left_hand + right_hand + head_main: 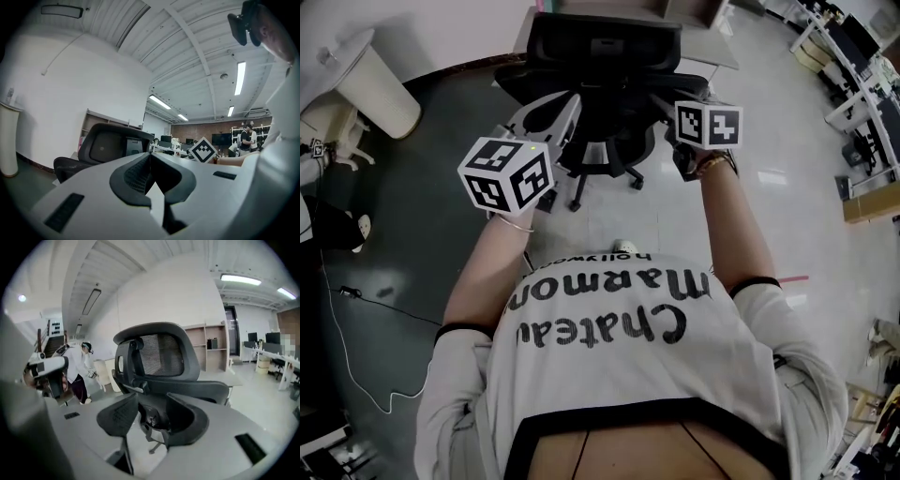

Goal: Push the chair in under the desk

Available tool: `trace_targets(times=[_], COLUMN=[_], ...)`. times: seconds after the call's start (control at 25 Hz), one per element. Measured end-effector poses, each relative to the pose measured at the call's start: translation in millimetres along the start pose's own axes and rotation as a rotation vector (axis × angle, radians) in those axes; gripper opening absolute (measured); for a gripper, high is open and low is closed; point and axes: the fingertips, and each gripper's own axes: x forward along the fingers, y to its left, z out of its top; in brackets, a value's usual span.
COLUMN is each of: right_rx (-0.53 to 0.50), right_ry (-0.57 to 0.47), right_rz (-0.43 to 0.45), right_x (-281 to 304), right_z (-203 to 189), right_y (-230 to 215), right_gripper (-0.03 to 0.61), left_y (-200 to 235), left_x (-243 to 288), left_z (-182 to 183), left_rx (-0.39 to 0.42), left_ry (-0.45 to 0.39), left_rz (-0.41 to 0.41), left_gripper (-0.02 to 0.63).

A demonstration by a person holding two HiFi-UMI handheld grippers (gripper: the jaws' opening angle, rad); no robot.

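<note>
The left tool (pixel 151 157) was closed on nothing. Ahead of both tools, the black chair (pixel 600 56) stood on the floor (pixel 609 211) close by the surface (pixel 717 47). The right tool (pixel 152 399) had its jaws apart, empty, facing the chair's back.

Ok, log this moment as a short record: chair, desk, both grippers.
chair: black, mesh-backed, on wheels; its back faces the person, base not under the desk
desk: grey top, just beyond the chair
left gripper: jaws together, nothing between them
right gripper: jaws apart, gripping nothing, aimed at the chair's back
task: chair not yet pushed in
</note>
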Motion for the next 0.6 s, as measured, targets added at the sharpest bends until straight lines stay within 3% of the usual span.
trace_targets(times=[0.4, 0.6], right_rx=[0.143, 0.076], right_ry=[-0.093, -0.185], right_rz=[0.116, 0.148], right_x=[-49.4, -69.8], right_z=[-13.3, -0.7], right_y=[58.7, 86.5], right_gripper=[0.107, 0.019], left_y=[-11.2, -23.3], left_x=[-16.9, -19.5], left_z=[-10.7, -9.1], left_rx=[-0.044, -0.002], left_ry=[-0.022, -0.040], left_rz=[0.057, 0.068], left_gripper=[0.017, 0.017])
